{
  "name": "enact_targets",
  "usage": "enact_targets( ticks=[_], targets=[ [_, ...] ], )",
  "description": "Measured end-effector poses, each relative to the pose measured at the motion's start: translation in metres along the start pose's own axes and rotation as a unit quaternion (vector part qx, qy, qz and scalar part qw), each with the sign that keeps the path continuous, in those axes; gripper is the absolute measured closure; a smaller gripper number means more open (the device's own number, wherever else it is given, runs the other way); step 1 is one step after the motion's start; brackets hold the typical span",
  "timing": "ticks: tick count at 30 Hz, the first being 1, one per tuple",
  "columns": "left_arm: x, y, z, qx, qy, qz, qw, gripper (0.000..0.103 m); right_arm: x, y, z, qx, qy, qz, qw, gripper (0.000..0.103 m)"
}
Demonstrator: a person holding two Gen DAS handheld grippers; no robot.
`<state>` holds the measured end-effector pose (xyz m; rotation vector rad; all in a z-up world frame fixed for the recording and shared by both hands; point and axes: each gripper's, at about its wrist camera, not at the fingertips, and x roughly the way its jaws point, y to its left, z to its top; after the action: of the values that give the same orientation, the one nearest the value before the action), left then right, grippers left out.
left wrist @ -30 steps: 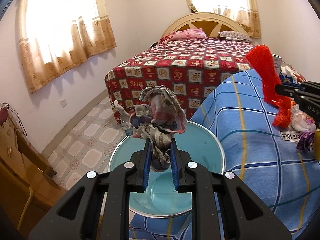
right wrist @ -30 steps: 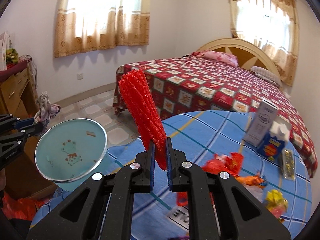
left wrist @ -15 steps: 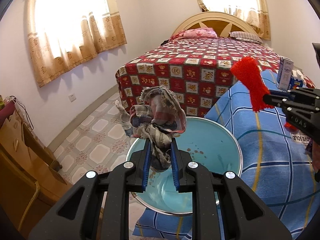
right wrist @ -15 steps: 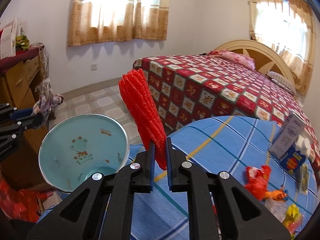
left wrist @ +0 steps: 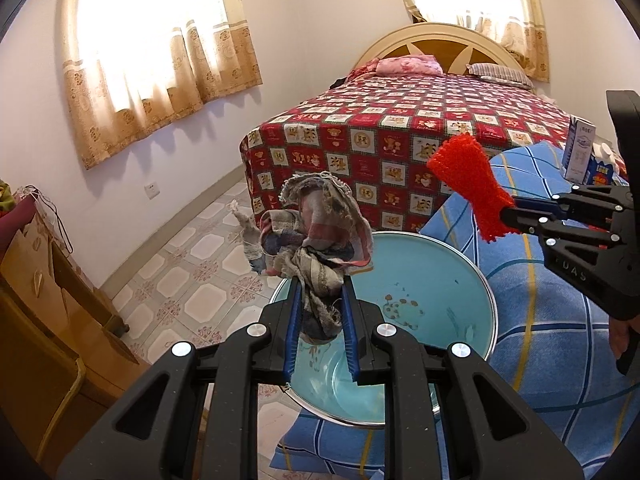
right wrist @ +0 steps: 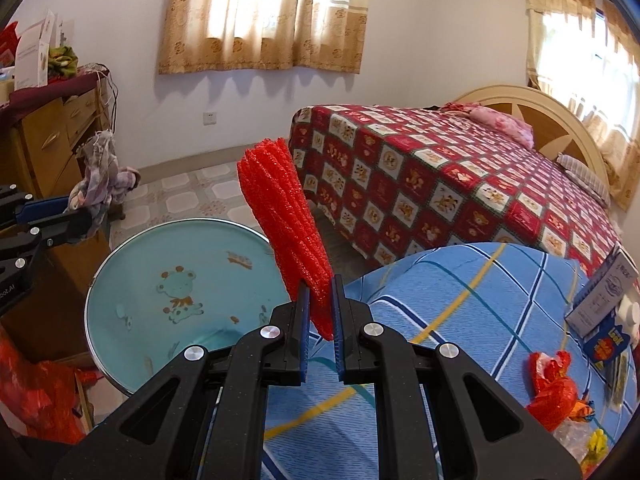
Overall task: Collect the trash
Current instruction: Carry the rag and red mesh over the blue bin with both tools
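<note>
My left gripper (left wrist: 320, 312) is shut on a crumpled grey, red and blue rag (left wrist: 316, 236) and holds it over the near rim of a light blue basin (left wrist: 432, 280). The rag (right wrist: 102, 176) and left gripper (right wrist: 86, 218) also show at the left of the right wrist view. My right gripper (right wrist: 320, 308) is shut on a red foam net sleeve (right wrist: 284, 220) and holds it upright just right of the basin (right wrist: 136, 264). In the left wrist view the sleeve (left wrist: 468, 184) and right gripper (left wrist: 508, 212) hang above the basin's right rim.
A table with a blue plaid cloth (right wrist: 460, 312) carries a red wrapper (right wrist: 552, 392), small colourful scraps and cartons (right wrist: 604, 300). A bed with a red checked cover (left wrist: 400, 136) stands behind. A wooden dresser (right wrist: 52, 148) is at the left. A red bag (right wrist: 36, 400) lies below the basin.
Both grippers have shifted left towards the basin, each still holding its item. The red sleeve now sits closer to the basin's rim, and the basin fills more of both views.
</note>
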<state>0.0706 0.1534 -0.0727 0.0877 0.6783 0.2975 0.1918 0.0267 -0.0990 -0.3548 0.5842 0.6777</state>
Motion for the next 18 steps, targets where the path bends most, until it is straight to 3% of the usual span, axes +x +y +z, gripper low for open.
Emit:
enact_targets(
  ticks=[18],
  targets=[
    [0.0017, 0.0018, -0.001, 0.002, 0.005, -0.004, 1.0, 0.082, -0.0002, 0.0098, -0.0034, -0.02, 0.005, 0.009, 1.0, 0.092]
  ],
)
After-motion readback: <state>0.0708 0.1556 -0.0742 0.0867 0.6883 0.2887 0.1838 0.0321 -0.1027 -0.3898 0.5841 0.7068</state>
